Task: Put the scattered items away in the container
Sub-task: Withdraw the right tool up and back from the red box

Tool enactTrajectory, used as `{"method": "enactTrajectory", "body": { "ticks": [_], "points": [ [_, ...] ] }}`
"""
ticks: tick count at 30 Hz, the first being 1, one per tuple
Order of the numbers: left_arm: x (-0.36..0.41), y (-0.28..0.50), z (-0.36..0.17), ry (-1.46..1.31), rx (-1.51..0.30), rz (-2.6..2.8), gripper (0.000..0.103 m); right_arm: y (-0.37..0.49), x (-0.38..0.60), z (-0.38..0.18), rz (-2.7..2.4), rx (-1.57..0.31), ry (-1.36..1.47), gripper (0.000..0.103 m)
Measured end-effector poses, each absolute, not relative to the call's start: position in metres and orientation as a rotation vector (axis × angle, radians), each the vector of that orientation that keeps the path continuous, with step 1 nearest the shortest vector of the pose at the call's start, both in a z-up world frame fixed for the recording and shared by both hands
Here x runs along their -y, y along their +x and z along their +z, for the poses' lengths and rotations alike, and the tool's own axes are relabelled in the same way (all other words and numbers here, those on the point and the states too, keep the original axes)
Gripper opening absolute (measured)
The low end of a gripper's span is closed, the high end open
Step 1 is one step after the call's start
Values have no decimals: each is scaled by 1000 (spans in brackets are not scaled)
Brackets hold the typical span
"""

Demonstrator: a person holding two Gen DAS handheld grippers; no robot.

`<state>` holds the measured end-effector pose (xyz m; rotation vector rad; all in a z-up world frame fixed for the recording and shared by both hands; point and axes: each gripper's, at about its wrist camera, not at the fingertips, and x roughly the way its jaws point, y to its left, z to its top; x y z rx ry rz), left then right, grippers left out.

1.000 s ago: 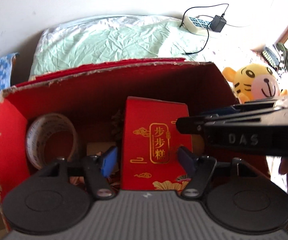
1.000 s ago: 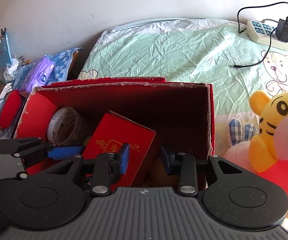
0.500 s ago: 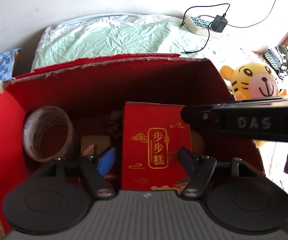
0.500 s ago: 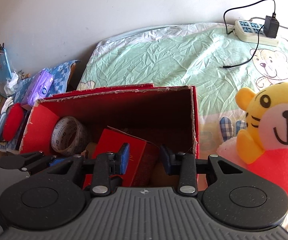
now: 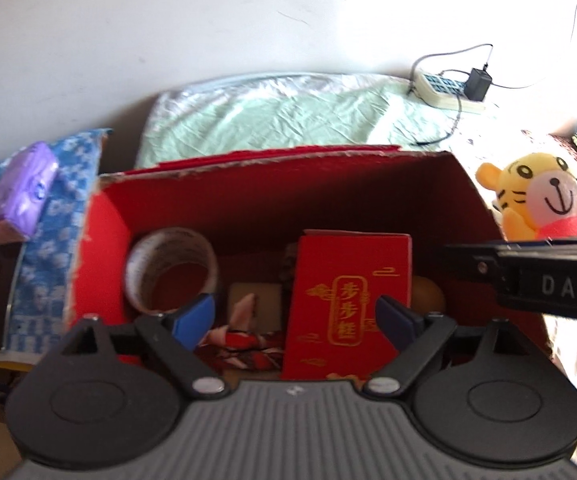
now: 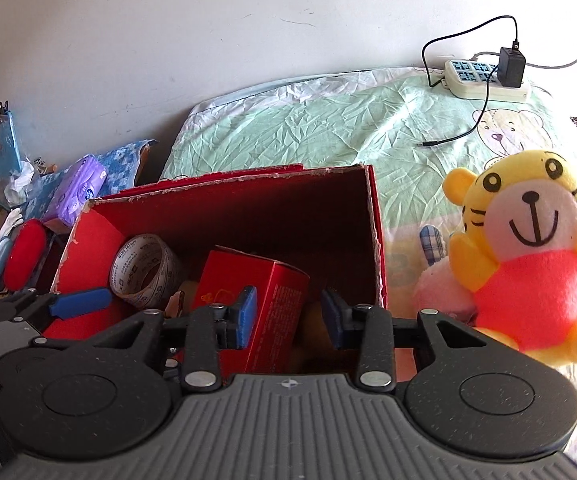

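tiger plush (image 6: 528, 256) sits beside red box (image 6: 376, 240), outside it.

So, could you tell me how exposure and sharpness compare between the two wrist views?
Left wrist view: slightly motion-blurred, sunlight blowing out the right side around the tiger plush. Right wrist view: sharp and evenly lit, the red box interior in shadow; both bend straight edges.

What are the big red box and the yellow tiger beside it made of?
The big red box looks like cardboard with a matte red coating: its torn top edge shows pale, fibrous board. The yellow tiger seems to be soft plush fabric, judging by its fuzzy nap, rounded stuffed limbs and what looks like a stitched smile.
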<state>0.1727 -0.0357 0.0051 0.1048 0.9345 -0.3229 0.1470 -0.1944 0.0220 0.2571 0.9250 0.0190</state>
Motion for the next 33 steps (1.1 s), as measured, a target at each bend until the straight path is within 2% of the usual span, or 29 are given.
{"method": "enactTrajectory", "body": {
  "ticks": [5,11,24,26,29,33],
  "points": [
    [26,161,9,101,-899,-273,98,134,186,27,-5,-894,261,41],
    [14,147,17,93,-844,-190,101,114,173,37,-12,-841,256,48],
    [5,118,28,104,-767,-75,102,78,169,43,-82,-783,261,52],
    [5,115,28,106,-772,-70,102,71,171,42,-92,-775,256,59],
    [7,110,28,114,-783,-68,102,62,173,40,-92,-760,265,64],
    [6,105,31,101,-807,-70,102,56,178,36,-76,-769,288,64]
  ]
}}
